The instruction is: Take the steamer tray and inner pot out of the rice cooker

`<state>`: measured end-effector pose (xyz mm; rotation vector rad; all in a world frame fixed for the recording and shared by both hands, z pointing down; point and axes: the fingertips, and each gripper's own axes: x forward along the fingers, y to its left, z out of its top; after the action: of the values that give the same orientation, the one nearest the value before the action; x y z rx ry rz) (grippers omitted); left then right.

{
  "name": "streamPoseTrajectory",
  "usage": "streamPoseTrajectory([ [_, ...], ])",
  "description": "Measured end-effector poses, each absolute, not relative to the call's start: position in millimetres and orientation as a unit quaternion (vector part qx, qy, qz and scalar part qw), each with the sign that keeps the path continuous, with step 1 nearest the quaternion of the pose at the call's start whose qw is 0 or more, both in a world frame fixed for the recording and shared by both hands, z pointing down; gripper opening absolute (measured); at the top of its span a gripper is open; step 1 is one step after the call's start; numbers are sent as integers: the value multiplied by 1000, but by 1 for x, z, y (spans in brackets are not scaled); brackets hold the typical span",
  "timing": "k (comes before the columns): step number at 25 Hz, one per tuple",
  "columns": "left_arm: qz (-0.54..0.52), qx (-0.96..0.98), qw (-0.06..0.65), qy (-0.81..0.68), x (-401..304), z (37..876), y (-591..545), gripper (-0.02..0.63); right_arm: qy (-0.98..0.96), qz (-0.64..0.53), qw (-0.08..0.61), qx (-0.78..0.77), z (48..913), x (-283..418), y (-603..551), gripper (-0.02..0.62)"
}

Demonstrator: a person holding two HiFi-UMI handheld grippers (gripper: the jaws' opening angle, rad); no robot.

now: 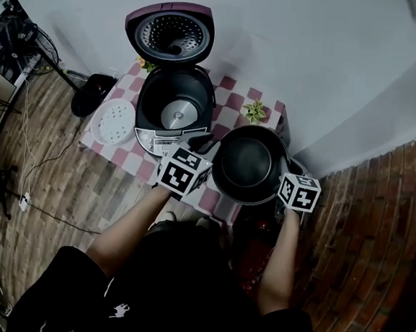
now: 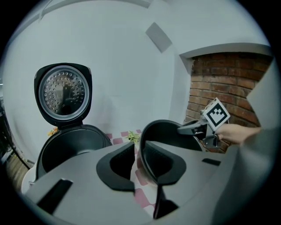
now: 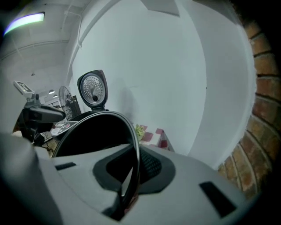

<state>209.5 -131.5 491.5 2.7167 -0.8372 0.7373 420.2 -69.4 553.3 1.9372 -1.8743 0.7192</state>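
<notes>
At four o'clock from the open maroon rice cooker (image 1: 175,108), your round black inner pot (image 1: 246,163) seems set down on the checked table (image 1: 232,99). It stands mouth up, with no long axis. The white perforated steamer tray (image 1: 114,121) is already out. Your right gripper (image 3: 134,162) pinches the three o'clock rim, and your left gripper (image 2: 138,151) stands slack around nine o'clock. Next, let go and withdraw.

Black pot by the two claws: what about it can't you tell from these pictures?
- Whether the inner pot sits on the table or hangs just above it: in the head view its own body hides the underside.
- The right claw and its grip on the rim: in the head view its marker cube covers it.
- Print on the cooker panel: too small in the head view.
</notes>
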Motion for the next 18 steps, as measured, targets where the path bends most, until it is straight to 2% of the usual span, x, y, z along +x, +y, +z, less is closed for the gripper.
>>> streamPoseTrajectory([
  [9, 267, 906, 102, -313, 186, 513, -128, 5, -655, 300, 161, 675, 593, 415, -75, 17],
  [18, 277, 895, 102, -334, 165, 525, -131, 3, -637, 347, 137, 675, 617, 415, -84, 17],
])
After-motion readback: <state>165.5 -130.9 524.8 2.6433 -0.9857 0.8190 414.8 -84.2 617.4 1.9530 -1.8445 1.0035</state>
